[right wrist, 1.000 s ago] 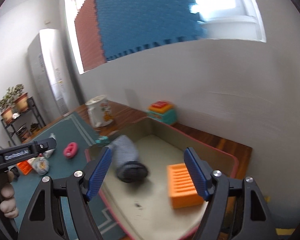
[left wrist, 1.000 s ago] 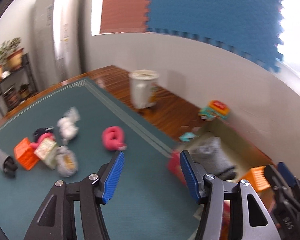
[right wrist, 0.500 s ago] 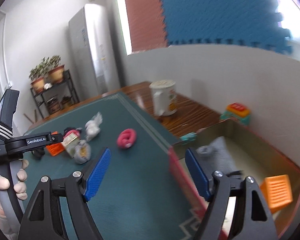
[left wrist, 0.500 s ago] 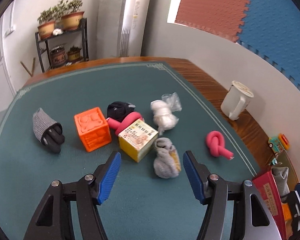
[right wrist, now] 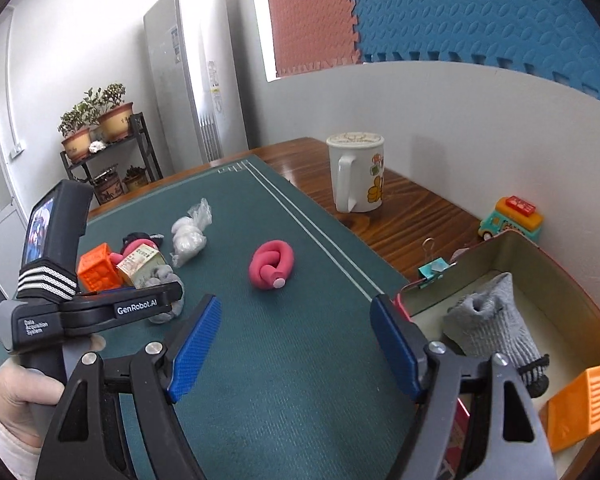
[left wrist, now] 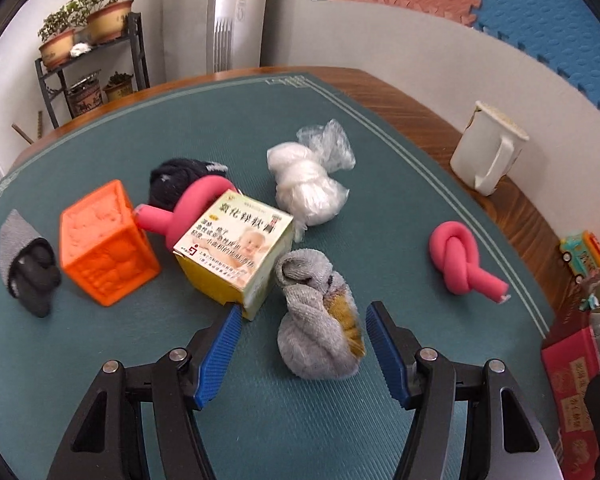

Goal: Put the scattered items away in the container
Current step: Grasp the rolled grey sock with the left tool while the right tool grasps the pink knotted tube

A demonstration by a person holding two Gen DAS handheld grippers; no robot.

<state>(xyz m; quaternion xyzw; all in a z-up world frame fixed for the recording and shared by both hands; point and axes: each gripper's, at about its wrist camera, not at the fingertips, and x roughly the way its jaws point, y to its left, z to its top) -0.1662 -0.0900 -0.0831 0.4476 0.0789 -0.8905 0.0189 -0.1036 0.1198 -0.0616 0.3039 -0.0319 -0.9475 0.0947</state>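
My left gripper (left wrist: 302, 350) is open, its blue pads on either side of a grey and yellow balled sock (left wrist: 320, 320) on the green mat. Beyond it lie a yellow printed box (left wrist: 236, 248), an orange cube (left wrist: 104, 244), a pink knotted tube (left wrist: 462, 260), a white plastic-wrapped bundle (left wrist: 310, 188), a dark sock ball (left wrist: 180, 180) and a grey-black sock (left wrist: 26, 258). My right gripper (right wrist: 296, 344) is open and empty above the mat, left of the red-rimmed tin container (right wrist: 556, 264), which holds a grey sock (right wrist: 496, 320) and an orange block (right wrist: 580, 404).
A white mug (right wrist: 358, 174) stands on the wooden table beyond the mat. A toy bus (right wrist: 510, 218) and a teal binder clip (right wrist: 432, 268) sit by the container's far side. A plant shelf (left wrist: 88, 60) stands past the table.
My left gripper swung from the container to the scattered pile and moved in around the grey and yellow sock. My right gripper turned left, away from the container, toward the mat.
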